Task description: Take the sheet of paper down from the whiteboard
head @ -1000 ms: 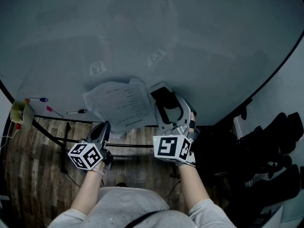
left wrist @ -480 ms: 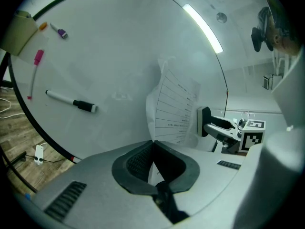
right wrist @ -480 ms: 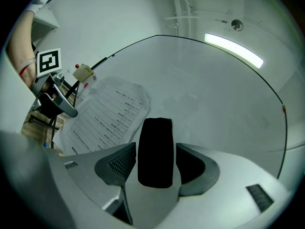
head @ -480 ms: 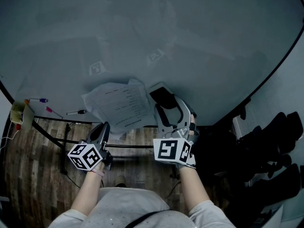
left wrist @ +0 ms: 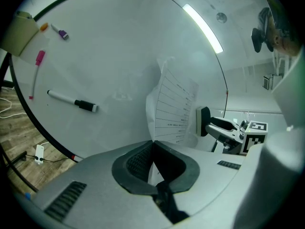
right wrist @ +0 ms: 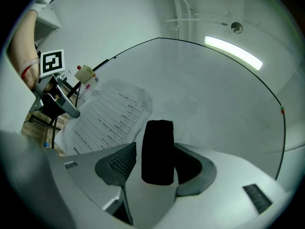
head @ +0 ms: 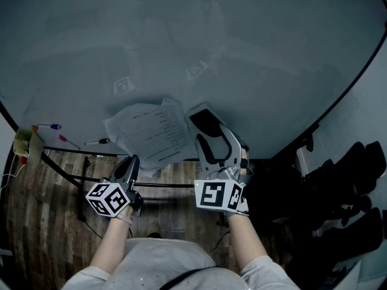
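A printed sheet of paper (head: 151, 133) hangs crumpled on the whiteboard (head: 199, 35), low and left of centre. My left gripper (head: 131, 162) is shut on the sheet's bottom edge. In the left gripper view the paper (left wrist: 172, 109) rises out of the closed jaws of that gripper (left wrist: 152, 146). My right gripper (head: 209, 133) sits just right of the sheet, shut on a black block (head: 203, 121) held near the board. In the right gripper view that black block (right wrist: 158, 142) fills the gap of the right gripper (right wrist: 155, 165), with the paper (right wrist: 109, 119) to its left.
A black marker (head: 97, 142), a pink marker (head: 66, 141) and a purple marker (head: 52, 127) cling to the board's lower left, beside a yellowish box (head: 24, 142). Dark chairs (head: 341, 192) crowd the right. Wooden floor (head: 42, 204) and the board's black stand lie below.
My right gripper has drawn back slightly toward the person with the black block in it. The left gripper has stayed on the paper's edge.
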`<act>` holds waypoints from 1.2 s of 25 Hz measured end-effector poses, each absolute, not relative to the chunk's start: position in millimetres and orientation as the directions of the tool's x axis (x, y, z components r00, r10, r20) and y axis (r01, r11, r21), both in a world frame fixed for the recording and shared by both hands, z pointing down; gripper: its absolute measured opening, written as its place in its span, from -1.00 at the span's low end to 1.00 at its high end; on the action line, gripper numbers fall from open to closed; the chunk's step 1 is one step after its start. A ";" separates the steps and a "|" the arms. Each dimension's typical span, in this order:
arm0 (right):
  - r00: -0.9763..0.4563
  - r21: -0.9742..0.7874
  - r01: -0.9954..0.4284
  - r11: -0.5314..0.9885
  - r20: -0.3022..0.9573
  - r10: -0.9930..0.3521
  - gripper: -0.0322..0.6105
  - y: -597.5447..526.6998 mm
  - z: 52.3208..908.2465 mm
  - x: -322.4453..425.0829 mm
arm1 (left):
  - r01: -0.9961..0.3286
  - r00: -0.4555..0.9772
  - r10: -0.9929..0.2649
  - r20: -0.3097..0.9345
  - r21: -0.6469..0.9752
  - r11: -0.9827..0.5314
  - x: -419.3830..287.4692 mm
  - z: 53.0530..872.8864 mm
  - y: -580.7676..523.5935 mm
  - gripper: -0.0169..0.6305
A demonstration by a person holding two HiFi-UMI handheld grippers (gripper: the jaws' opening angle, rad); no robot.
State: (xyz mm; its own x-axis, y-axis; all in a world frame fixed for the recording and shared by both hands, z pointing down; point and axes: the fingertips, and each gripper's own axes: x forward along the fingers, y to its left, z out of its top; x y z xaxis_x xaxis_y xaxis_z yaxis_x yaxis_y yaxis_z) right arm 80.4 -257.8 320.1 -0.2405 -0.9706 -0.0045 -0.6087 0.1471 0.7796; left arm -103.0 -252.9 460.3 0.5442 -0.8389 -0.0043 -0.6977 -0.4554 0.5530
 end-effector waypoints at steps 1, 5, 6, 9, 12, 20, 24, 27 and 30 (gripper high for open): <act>-0.242 0.779 -0.609 0.148 -0.005 -0.970 -0.12 -257.1 319.9 80.5 | -0.698 0.544 -0.839 -0.004 0.553 -0.455 -103.2 460.4 -252.6 -0.90; -0.241 0.783 -0.607 0.138 -0.015 -0.970 -0.33 -250.5 320.4 80.8 | -0.699 0.543 -0.839 -0.004 0.552 -0.455 -103.0 459.8 -250.1 -0.90; -0.241 0.783 -0.606 0.138 -0.016 -0.970 -0.38 -249.1 321.2 80.9 | -0.698 0.544 -0.839 -0.004 0.552 -0.456 -102.7 459.4 -249.8 -0.90; -0.241 0.784 -0.605 0.139 -0.014 -0.970 -0.51 -246.3 324.6 80.5 | -0.698 0.545 -0.838 -0.002 0.552 -0.456 -102.5 460.0 -249.8 -0.90; -0.245 0.785 -0.602 0.143 -0.011 -0.970 -0.66 -243.9 328.1 79.3 | -0.697 0.547 -0.837 -0.002 0.553 -0.457 -102.2 460.9 -249.0 -0.90; -0.262 0.778 -0.601 0.184 0.026 -0.965 -0.79 -242.0 341.4 76.1 | -0.698 0.547 -0.837 0.001 0.553 -0.456 -102.5 461.2 -248.6 -0.90; -0.264 0.775 -0.598 0.204 0.050 -0.963 -0.80 -240.6 349.2 77.2 | -0.696 0.549 -0.836 0.001 0.554 -0.457 -101.8 460.5 -246.8 -0.90; -0.266 0.769 -0.601 0.217 0.064 -0.962 -0.81 -237.6 353.6 78.0 | -0.692 0.551 -0.835 -0.002 0.558 -0.458 -102.0 459.8 -242.7 -0.90; -0.279 0.715 -0.644 0.273 0.113 -0.954 -0.82 -236.1 367.3 81.3 | -0.687 0.551 -0.835 -0.009 0.563 -0.459 -101.4 458.7 -237.4 -0.90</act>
State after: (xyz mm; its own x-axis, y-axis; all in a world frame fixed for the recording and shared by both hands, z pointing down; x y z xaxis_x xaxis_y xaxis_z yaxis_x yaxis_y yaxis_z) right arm 81.3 -236.1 367.3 -0.2786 -0.9537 0.1134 -0.6440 0.2731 0.7146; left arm -101.4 -237.4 458.7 0.5506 -0.8347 -0.0086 -0.6874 -0.4592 0.5628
